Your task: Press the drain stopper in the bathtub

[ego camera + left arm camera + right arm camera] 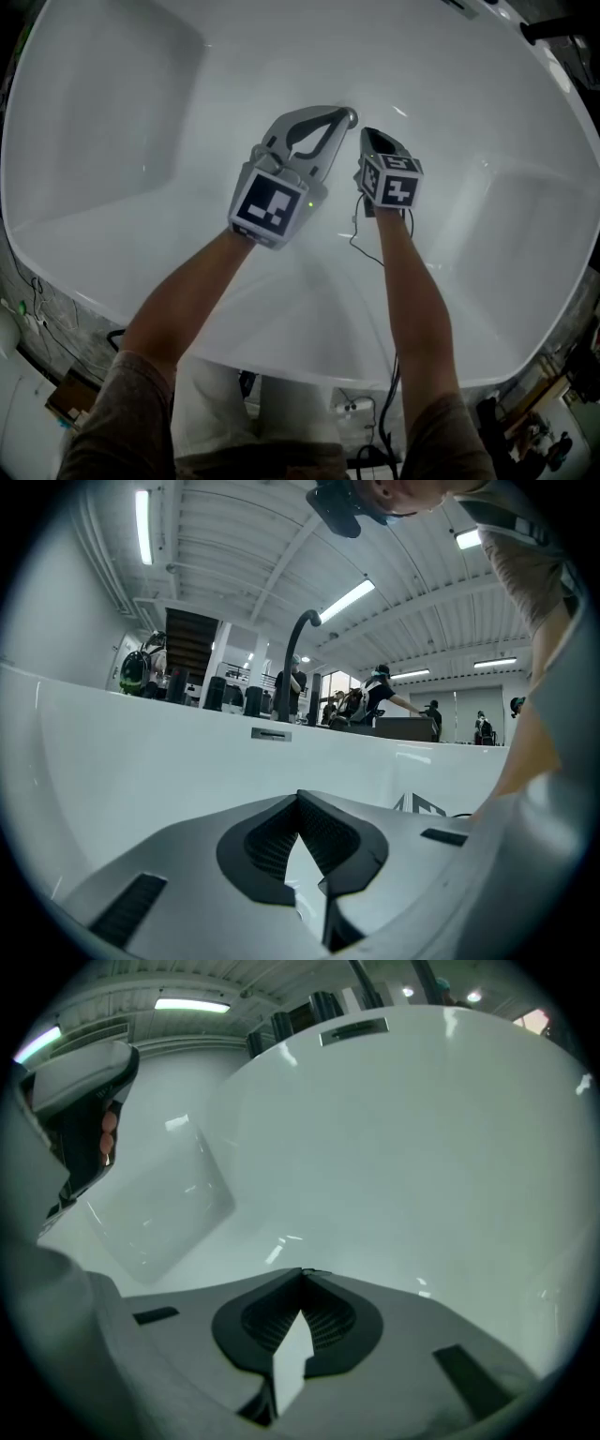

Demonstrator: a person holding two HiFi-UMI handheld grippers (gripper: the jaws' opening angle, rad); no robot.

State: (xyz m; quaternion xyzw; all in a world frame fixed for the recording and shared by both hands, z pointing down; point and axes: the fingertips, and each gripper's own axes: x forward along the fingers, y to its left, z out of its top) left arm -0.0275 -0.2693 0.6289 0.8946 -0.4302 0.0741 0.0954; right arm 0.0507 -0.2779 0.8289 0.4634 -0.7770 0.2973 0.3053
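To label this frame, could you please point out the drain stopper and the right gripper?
drain stopper (351,118): head view, its chrome top.
right gripper (367,133): head view, between its fingertips.

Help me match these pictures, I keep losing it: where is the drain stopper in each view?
Head view: the drain stopper shows above centre, right at the left gripper's tip.
Left gripper view: not in it.
Right gripper view: not in it.
Shared landmark: the white bathtub wall, seen in all three.
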